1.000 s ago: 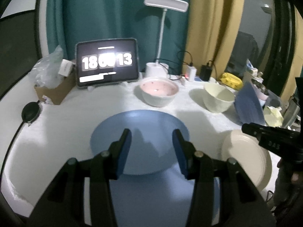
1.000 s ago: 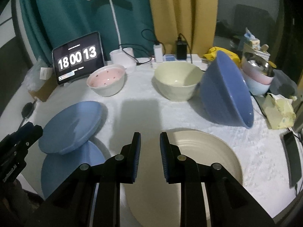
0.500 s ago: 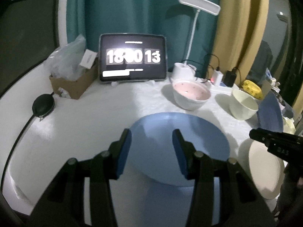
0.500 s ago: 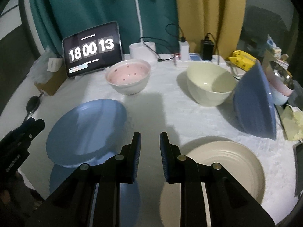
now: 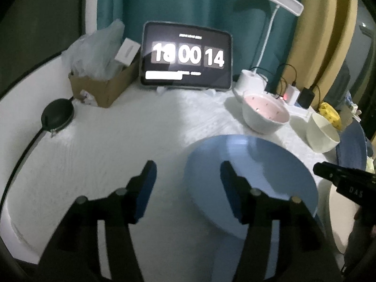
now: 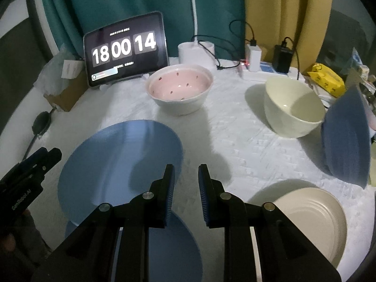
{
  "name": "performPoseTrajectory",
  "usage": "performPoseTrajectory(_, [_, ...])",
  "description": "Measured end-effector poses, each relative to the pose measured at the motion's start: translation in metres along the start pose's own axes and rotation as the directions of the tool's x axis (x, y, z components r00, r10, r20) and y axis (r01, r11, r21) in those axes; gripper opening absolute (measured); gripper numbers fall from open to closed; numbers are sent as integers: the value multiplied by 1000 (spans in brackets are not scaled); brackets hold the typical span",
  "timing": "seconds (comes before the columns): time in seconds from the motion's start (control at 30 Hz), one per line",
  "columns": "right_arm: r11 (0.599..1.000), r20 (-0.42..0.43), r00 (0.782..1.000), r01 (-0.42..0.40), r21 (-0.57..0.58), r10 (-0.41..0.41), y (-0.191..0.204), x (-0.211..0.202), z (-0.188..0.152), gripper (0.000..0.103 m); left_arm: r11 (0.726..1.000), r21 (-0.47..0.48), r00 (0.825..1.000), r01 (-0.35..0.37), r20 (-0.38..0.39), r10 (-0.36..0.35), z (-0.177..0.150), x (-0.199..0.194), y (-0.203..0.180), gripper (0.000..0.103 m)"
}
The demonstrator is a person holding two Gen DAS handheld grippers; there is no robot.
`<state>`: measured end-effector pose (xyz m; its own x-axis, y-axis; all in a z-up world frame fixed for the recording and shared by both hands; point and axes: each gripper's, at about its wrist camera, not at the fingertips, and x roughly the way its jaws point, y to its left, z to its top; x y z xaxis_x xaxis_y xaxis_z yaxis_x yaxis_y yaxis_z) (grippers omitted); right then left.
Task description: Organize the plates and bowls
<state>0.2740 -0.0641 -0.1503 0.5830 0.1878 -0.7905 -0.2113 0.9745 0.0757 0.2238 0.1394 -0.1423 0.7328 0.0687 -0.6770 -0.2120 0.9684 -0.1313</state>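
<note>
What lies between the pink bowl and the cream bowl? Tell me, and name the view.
Only bare white tablecloth lies between the pink bowl and the cream bowl; the right wrist view shows it.

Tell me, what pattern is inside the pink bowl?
Small dark red specks scattered over the pale pink inside of the pink bowl, clearest in the right wrist view.

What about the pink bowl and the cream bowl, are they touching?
Apart. The right wrist view shows a wide stretch of white tablecloth between the pink bowl and the cream bowl.
</note>
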Motion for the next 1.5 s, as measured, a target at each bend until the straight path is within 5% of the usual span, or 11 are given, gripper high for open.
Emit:
performPoseTrajectory(0.6, [1000,-73,997,-27,11,27,6,36,0,22,1000,14,990,22,-138,-19,-7,37,0,58])
performPoseTrajectory(0.8, [1000,-67,997,-30,-2,30,8,38,-1,22,997,33,985,70,-163,-63,-12,43,-7,35])
performPoseTrajectory(0.97, [1000,-54,998,-20,-23,19,11,35,-4,22,997,53,987,64,-153,-55,-14,39,-12,25])
performPoseTrajectory(1.5, [1000,10,1000,-13,-13,13,2,-1,-14,21,993,95,994,71,-92,-62,-17,1,-30,24])
